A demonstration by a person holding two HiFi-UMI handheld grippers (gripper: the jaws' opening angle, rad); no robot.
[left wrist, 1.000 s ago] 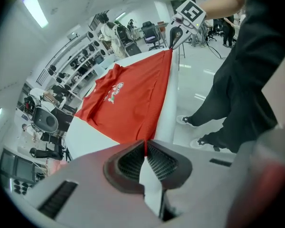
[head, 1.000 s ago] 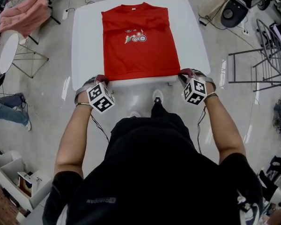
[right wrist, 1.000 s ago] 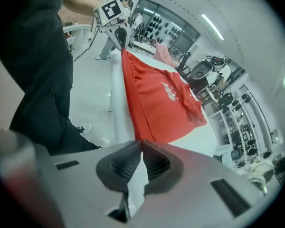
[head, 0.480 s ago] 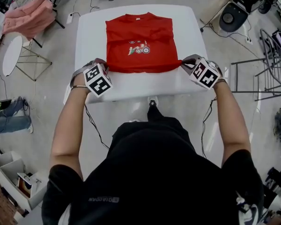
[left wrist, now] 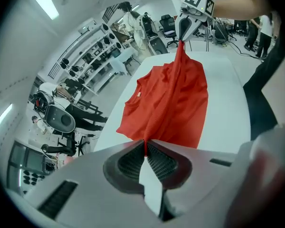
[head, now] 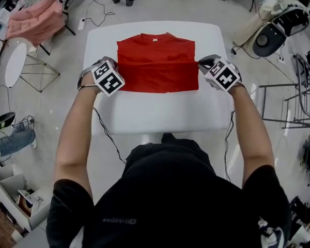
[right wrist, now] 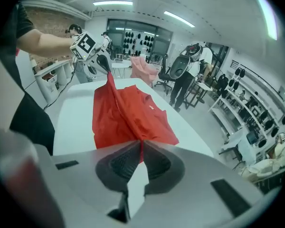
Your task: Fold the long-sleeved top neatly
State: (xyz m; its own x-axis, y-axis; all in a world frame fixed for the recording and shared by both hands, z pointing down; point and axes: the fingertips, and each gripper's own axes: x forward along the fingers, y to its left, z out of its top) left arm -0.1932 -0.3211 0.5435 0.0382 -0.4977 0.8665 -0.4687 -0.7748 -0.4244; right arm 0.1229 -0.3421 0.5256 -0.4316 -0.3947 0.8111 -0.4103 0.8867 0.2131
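Observation:
The red long-sleeved top (head: 156, 64) lies on the white table (head: 160, 112), its lower half lifted and carried over the upper half, the collar at the far side. My left gripper (head: 113, 66) is shut on the hem's left corner, the red cloth pinched between its pads (left wrist: 145, 148). At the opposite side my right gripper (head: 202, 64) is shut on the hem's right corner (right wrist: 141, 148). The hem stretches taut between the two grippers above the table, as seen in the left gripper view (left wrist: 180, 80) and the right gripper view (right wrist: 116, 103).
A pink garment (head: 36, 17) lies on a stand at the far left. A round white side table (head: 13, 63) stands to the left, office chairs (head: 276, 32) to the far right. Cables trail on the floor. People stand in the background (right wrist: 187, 70).
Both grippers have carried the hem from the table's near edge up and away toward the collar; the printed chest is now covered by the folded-over lower half.

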